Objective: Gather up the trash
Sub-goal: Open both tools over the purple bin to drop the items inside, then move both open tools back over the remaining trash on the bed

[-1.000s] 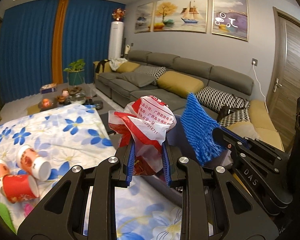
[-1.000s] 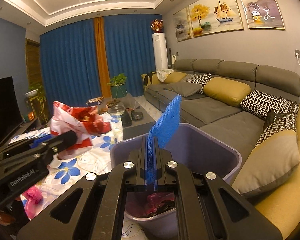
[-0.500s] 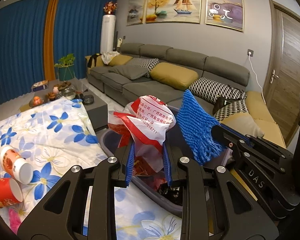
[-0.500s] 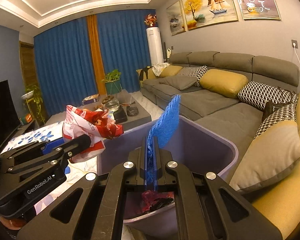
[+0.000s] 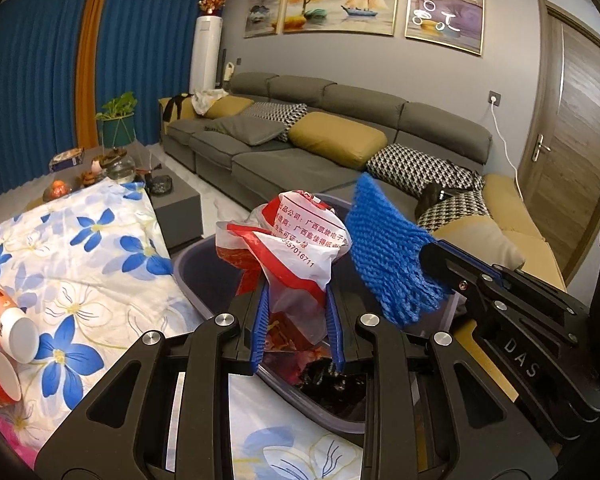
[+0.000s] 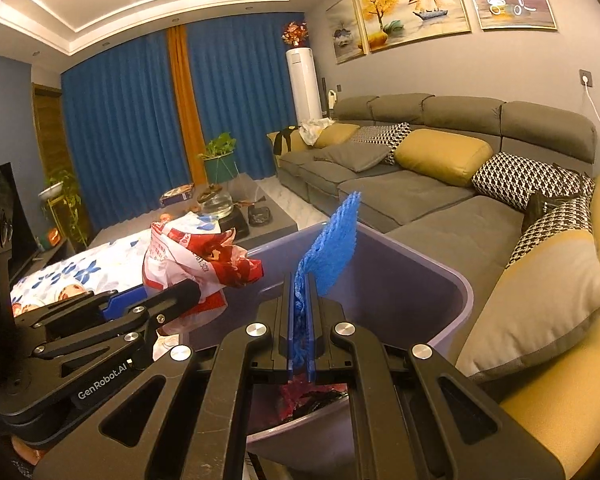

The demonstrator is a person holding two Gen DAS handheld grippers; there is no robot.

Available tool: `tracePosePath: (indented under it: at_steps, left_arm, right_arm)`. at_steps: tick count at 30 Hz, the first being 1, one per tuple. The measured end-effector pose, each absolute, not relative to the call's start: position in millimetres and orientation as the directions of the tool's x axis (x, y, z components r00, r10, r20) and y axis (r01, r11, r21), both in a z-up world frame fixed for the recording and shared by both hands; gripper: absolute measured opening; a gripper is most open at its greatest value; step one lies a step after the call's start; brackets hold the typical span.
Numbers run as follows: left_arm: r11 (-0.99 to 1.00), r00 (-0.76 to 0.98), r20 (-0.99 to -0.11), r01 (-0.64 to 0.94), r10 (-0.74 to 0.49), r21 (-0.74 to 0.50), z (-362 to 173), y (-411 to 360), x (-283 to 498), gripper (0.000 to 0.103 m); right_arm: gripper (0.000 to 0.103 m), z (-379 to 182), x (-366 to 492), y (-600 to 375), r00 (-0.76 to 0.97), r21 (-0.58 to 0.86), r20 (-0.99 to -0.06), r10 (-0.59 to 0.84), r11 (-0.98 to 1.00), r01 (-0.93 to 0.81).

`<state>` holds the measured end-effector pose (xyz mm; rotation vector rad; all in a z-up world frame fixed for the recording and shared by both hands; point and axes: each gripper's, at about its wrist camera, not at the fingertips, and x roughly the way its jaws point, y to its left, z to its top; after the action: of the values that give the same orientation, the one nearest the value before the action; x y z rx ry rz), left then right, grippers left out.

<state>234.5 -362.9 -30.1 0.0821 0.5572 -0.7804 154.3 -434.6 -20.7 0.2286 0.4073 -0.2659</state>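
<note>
My left gripper [image 5: 296, 320] is shut on a crumpled red and white plastic bag [image 5: 288, 240] and holds it over the open grey-purple bin [image 5: 188, 268]. The bag [image 6: 196, 256] and the left gripper [image 6: 172, 296] also show at the left of the right wrist view. My right gripper [image 6: 300, 328] is shut on a blue knitted cloth [image 6: 332, 248], which sticks up above the bin [image 6: 420, 280]. The same cloth [image 5: 384, 256] hangs from the right gripper [image 5: 436, 264] beside the bag. Dark and red trash [image 6: 312, 396] lies at the bin's bottom.
A table with a blue-flowered cloth [image 5: 80, 264] lies left of the bin, with tipped red and white paper cups [image 5: 8, 320] on it. A grey sofa with yellow and patterned cushions [image 5: 336, 140] runs behind and to the right. A low coffee table [image 6: 236, 216] stands further back.
The left gripper has carried the bag to the right and down, from above the table's edge to above the bin. The right gripper and its cloth have stayed nearly still.
</note>
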Motion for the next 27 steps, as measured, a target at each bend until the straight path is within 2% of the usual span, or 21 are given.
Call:
tracePosePath:
  at_steps: [5,6,9,11,14,17,19,22,27]
  left_arm:
    - [0.713,0.564,-0.514,0.687,-0.646,-0.141,-35,-365,236,0.026]
    - [0.705,0.552,-0.518,0.693,-0.653,-0.150,-35,-366,238,0.027]
    - [0.709,0.559,-0.517,0.691,-0.649,-0.143,-37,-366,237,0.035]
    - [0.711,0.562,-0.515,0.689,-0.647,-0.141,-38,-366,236,0.054]
    - [0.728,0.584,-0.501,0.670,-0.638,-0.145,-38,-359,235,0.073]
    - [0.755,0.617,-0.485,0.638,-0.620,-0.153,-34,-348,232,0.087]
    - [0.774,0.641,-0.475,0.613,-0.604,-0.157,-30,-337,228,0.088]
    - [0.804,0.671,-0.475,0.576,-0.569,-0.148,-24,-319,219,0.089]
    - [0.852,0.730,-0.466,0.511,-0.500,-0.114,-16,-282,193,0.091]
  right_arm:
    - [0.007,-19,151,-435,0.881,0.171,-0.418,-0.222,0.933,0.316]
    - [0.010,-19,150,-436,0.881,0.175,-0.416,-0.225,0.931,0.320]
    - [0.028,-16,142,-439,0.887,0.196,-0.393,-0.241,0.921,0.337]
    - [0.032,-15,139,-441,0.888,0.203,-0.386,-0.251,0.915,0.347]
    - [0.040,-13,134,-443,0.887,0.212,-0.379,-0.263,0.909,0.360]
    - [0.056,-9,124,-443,0.893,0.217,-0.356,-0.277,0.904,0.367]
    - [0.071,-4,115,-441,0.896,0.214,-0.331,-0.295,0.902,0.376]
    - [0.083,6,99,-434,0.902,0.211,-0.277,-0.332,0.895,0.394]
    - [0.091,16,78,-413,0.917,0.197,-0.220,-0.334,0.905,0.377]
